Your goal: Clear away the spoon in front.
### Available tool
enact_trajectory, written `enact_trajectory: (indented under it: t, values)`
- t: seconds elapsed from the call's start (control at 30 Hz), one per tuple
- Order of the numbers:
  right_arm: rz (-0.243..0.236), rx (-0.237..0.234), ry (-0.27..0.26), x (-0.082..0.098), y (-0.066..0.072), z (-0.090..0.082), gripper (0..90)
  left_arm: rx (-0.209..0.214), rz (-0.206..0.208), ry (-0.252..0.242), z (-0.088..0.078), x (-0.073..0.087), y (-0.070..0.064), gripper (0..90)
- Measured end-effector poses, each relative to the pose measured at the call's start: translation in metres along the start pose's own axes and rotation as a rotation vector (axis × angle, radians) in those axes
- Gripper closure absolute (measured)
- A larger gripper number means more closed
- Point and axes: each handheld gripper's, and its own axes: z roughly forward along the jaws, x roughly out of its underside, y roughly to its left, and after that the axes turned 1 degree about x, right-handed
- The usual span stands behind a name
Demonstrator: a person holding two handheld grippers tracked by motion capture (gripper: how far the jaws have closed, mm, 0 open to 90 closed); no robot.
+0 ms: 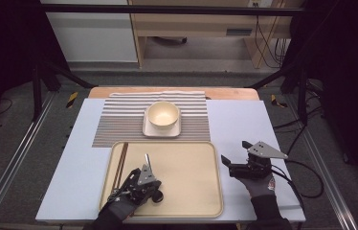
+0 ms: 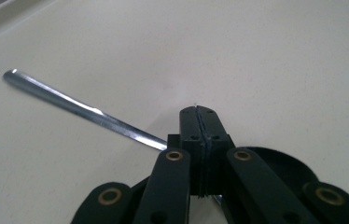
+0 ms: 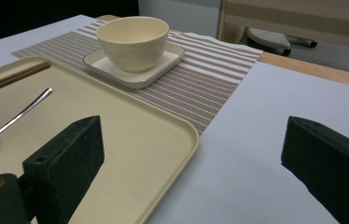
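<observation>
Left gripper [image 1: 147, 173]: jaws pressed together, pinching a metal utensil [image 2: 81, 111] near one end; the other end of its slim handle juts out past the fingertips, up and to the left in the left gripper view. Which kind of utensil cannot be told, since the gripped end is hidden behind the jaws. The pinch sits low over the tray [image 1: 191, 191], w/ the handle slanting just above the tray floor; whether it touches the floor cannot be told.

Right gripper [image 1: 237, 154]: jaws spread wide, nothing between the pads, no contact w/ any object. In the right gripper view one finger [image 3: 67, 158] stands over the tray's near-right corner and the other finger [image 3: 324, 161] over the bare table [image 3: 266, 140], so the tray rim runs between them.

Chopsticks [image 1: 119, 163] lie on the tray, just outboard of the left gripper, on the side away from the right gripper, apart from the utensil.

Beyond both sets of fingertips: a bowl [image 1: 163, 115] stands upright on a square plate [image 1: 149, 130], which rests on a striped placemat [image 1: 119, 120]; all well apart from either gripper.
</observation>
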Motion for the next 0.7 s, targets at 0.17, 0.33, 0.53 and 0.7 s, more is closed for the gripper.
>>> enact_trajectory:
  t: [0.17,0.33,0.53,0.7]
  values:
    - [0.004,-0.002,0.002,0.000,0.001,0.000,6.3,-0.005,-0.013,0.002,-0.008,0.008,0.005,89.3]
    - [0.002,0.000,0.002,0.000,0.000,0.000,6.3,-0.010,-0.026,0.000,-0.013,0.013,0.007,89.3]
    - [0.003,-0.002,0.002,0.000,0.001,0.000,6.4,-0.016,-0.037,0.005,-0.020,0.020,0.010,89.3]
    - [0.002,-0.004,0.002,0.000,0.001,0.000,6.4,-0.021,-0.048,0.009,-0.024,0.024,0.014,89.3]
